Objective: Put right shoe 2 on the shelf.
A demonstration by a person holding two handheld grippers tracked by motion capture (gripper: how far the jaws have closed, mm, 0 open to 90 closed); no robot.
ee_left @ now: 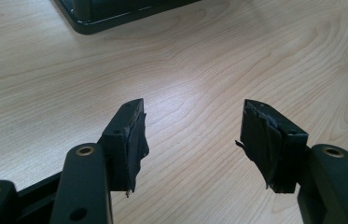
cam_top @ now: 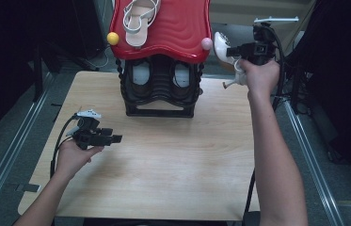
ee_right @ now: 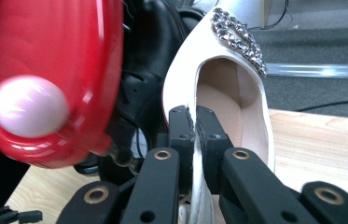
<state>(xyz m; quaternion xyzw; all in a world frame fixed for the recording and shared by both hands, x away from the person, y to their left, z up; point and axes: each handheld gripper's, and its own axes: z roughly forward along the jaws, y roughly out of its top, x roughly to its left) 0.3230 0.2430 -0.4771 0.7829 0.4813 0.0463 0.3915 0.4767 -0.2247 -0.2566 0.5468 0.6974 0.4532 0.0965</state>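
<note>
My right gripper [cam_top: 232,51] is raised at the right end of the red shelf top [cam_top: 178,28] and is shut on the side wall of a white high-heeled shoe [cam_top: 222,47]. In the right gripper view the two jaws pinch the white shoe [ee_right: 237,74], whose toe carries a jewelled ornament [ee_right: 239,39]; a pink knob [ee_right: 28,106] on the red shelf edge [ee_right: 50,51] sits close at the left. A second white sandal [cam_top: 138,19] lies on the red top. My left gripper [cam_top: 116,139] hovers low over the wooden table [cam_top: 173,155], open and empty [ee_left: 192,140].
A black shoe rack [cam_top: 160,87] stands under the red top at the table's back, with dark shoes inside. A yellow knob [cam_top: 113,38] marks the top's left corner. The rack's base [ee_left: 115,14] shows in the left gripper view. Metal rails run along both table sides.
</note>
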